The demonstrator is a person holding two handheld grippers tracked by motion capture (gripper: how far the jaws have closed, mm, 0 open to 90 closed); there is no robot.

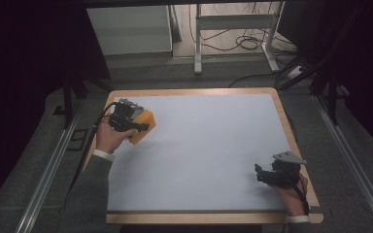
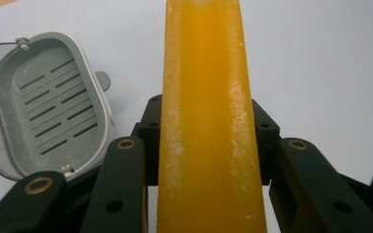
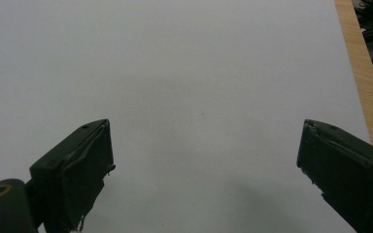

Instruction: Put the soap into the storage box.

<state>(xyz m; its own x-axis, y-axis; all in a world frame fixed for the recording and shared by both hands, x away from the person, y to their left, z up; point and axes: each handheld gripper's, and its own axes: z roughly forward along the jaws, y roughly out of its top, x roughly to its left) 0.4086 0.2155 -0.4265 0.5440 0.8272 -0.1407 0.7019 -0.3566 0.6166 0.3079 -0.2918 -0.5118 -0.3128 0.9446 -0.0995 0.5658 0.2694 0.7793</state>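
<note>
Left gripper (image 1: 138,127) sits at the far left of the table (image 1: 199,145), held by the person's left hand (image 1: 109,137). Its jaws are clamped on an orange block (image 1: 143,125), which stands between them and fills the gap; the left gripper view shows the orange block (image 2: 209,121) running up the middle with a black jaw pressed on each side. Just beside it on the white surface lies a grey slotted tray (image 2: 53,111) with a clear rim, to the left in that view, apart from the block.

Right gripper (image 1: 264,174) rests near the table's near right corner in the right hand (image 1: 291,194). Its jaws are spread wide with nothing between them, white tabletop (image 3: 199,73) below, wooden edge (image 3: 364,87) at right.
</note>
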